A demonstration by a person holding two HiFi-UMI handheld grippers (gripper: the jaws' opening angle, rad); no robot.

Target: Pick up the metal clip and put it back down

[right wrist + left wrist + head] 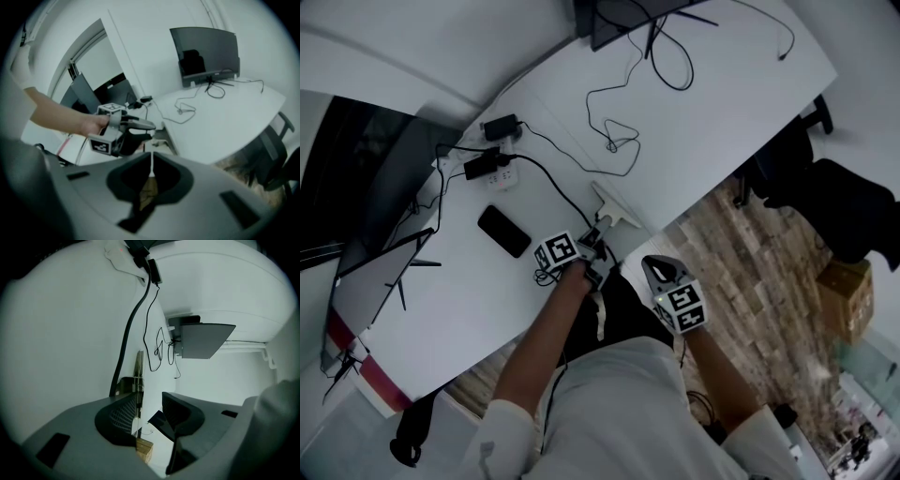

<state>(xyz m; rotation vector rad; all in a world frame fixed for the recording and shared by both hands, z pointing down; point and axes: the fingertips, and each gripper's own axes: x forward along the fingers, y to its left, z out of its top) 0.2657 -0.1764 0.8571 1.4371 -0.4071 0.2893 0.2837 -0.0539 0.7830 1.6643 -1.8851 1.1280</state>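
The metal clip [614, 208] lies on the white table [712, 103] close to its near edge. In the left gripper view the clip [139, 369] shows edge-on, right beside the inner face of the left finger [119, 416]. My left gripper [600, 247] sits just behind the clip with its jaws apart [150, 411]; the pads do not press on it. My right gripper [657, 267] hangs off the table's edge over the floor, jaws shut [151, 161] with nothing between them. The right gripper view also takes in the left gripper [129, 133].
A black phone [504, 231] lies left of my left gripper. A power strip with plugs [492, 169] and looping black cables [614, 136] lie farther back. A monitor [206, 51] stands at the table's far end. A cardboard box [846, 281] and a dark chair [834, 202] are on the floor to the right.
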